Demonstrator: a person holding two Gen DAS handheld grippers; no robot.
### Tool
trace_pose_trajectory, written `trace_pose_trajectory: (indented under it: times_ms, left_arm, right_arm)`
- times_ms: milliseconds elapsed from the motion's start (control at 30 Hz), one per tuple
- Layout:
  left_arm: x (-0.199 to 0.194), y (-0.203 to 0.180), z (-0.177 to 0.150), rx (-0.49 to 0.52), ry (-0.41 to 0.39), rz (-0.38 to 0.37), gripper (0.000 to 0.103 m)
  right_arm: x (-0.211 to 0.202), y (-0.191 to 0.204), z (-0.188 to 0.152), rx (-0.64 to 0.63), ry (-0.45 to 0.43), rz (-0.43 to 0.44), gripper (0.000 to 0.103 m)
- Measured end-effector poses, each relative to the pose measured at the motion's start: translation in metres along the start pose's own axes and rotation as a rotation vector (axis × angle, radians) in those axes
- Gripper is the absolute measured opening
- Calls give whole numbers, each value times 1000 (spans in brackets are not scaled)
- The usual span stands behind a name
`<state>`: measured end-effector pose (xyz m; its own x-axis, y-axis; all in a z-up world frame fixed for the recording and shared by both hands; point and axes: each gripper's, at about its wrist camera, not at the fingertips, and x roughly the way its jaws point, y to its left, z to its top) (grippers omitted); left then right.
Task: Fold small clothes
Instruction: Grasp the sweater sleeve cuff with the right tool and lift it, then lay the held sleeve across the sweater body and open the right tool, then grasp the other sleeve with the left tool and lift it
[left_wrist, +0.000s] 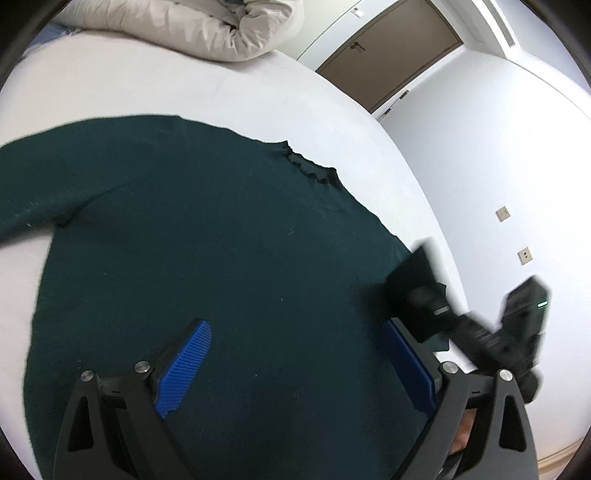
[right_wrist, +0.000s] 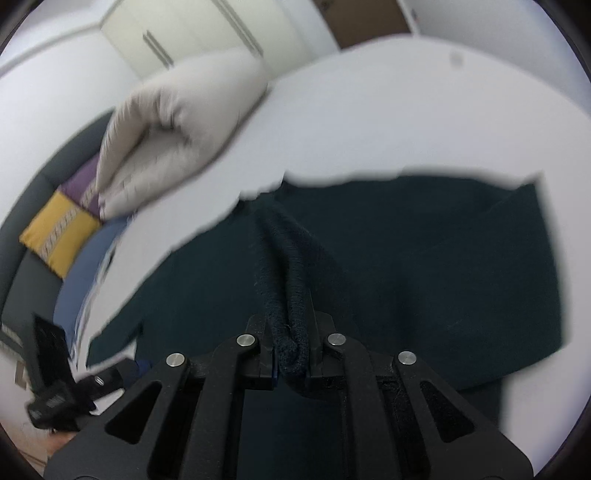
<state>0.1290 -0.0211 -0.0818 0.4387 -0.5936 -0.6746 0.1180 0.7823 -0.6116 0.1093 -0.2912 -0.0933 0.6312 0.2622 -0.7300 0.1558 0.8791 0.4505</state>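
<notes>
A dark green knitted sweater lies spread on the white bed, its neck toward the far right. My left gripper is open and empty, hovering over the sweater's body, blue pads wide apart. My right gripper is shut on a bunched ribbed edge of the sweater and lifts it; the rest of the sweater drapes below. The right gripper also shows blurred in the left wrist view, at the sweater's right edge.
A folded beige duvet lies at the bed's far end, also in the right wrist view. A yellow and purple cushion sits on a dark sofa at left. A brown door and white wall stand beyond the bed.
</notes>
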Motion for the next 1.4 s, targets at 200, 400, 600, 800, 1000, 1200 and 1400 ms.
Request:
trace_pose_trajectory:
  times_ms: [200, 400, 600, 800, 1000, 1200, 1400]
  left_arm:
    - [29, -10, 6, -22, 33, -34, 95]
    - [75, -41, 10, 5, 99, -55, 92]
    - [125, -72, 5, 98, 160, 34, 54]
    - [137, -90, 0, 201, 149, 129, 13]
    - [116, -100, 7, 252, 91, 124, 8]
    - [71, -90, 34, 278, -18, 146, 8]
    - [42, -37, 70, 204, -86, 206, 8]
  right_arm:
    - [45, 11, -15, 64, 14, 71, 59]
    - [-38, -42, -64, 58, -45, 77, 62]
    - [-120, -115, -69, 168, -124, 46, 62]
    - [-144, -157, -75, 240, -168, 12, 62]
    - [-148, -170, -74, 245, -176, 3, 62]
    - [-154, -182, -59, 244, -194, -32, 62]
    - [-146, -190, -33, 245, -183, -66, 62]
